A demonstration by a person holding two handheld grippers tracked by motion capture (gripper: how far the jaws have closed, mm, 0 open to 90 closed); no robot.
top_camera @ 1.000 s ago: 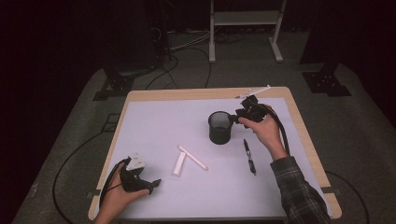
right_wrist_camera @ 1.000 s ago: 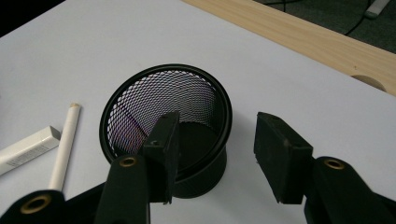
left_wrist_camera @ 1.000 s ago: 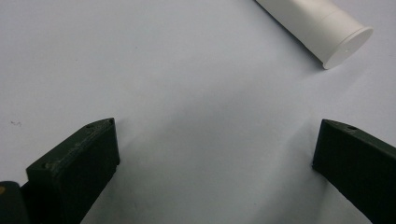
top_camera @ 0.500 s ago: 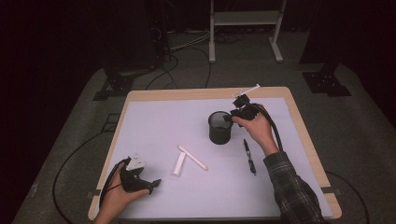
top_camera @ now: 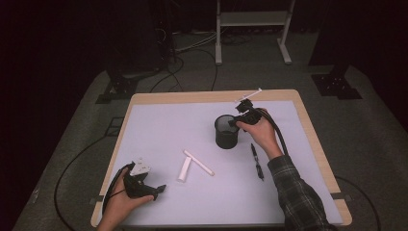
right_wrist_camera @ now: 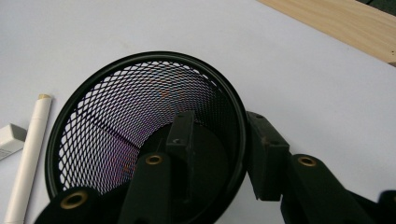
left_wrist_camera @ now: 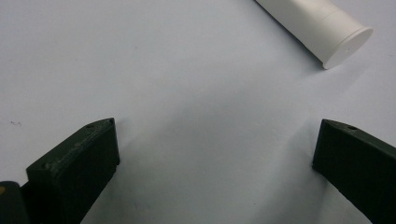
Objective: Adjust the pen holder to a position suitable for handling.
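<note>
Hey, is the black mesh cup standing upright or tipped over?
Upright: the mesh cup stands on its base, mouth upward, on the table. Right tongs straddle its rim.

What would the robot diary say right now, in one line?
right gripper: jaws closing over cup rim, one inside, one outside | left gripper: open, resting on table

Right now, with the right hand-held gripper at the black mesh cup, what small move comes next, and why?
Probably finish closing the right hand-held gripper on the wall of the black wire-mesh cylindrical cup. One jaw sits inside the rim, the other outside, and they have just been closing, with a gap seemingly left beside the wall. Lifting before the pads pinch could let it slip.
</note>
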